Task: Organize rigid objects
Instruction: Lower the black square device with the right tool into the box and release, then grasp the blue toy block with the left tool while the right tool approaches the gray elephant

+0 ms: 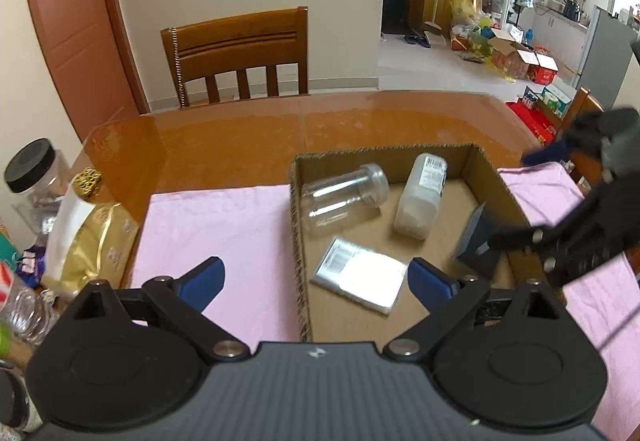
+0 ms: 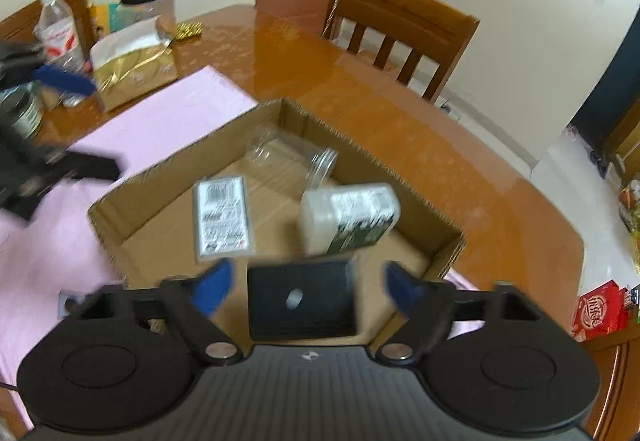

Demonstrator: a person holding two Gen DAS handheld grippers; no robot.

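The wooden surface (image 1: pixel 224 137) carries a pink cloth (image 1: pixel 224 233). An open cardboard box (image 2: pixel 132 177) sits on this cloth. Inside the box, a clear plastic jar (image 1: pixel 340 197) lies on its side at the far wall, a white labelled bottle (image 1: pixel 420 197) lies on its side beside the jar, and a flat silver packet (image 1: pixel 360 275) lies on the floor. A dark blue box (image 2: pixel 302 299) stands at the near wall. The left tongs (image 1: pixel 316 281) are spread wide and empty. The right tongs (image 2: pixel 308 287) are spread wide, with the dark blue box between the fingers but clear of them.
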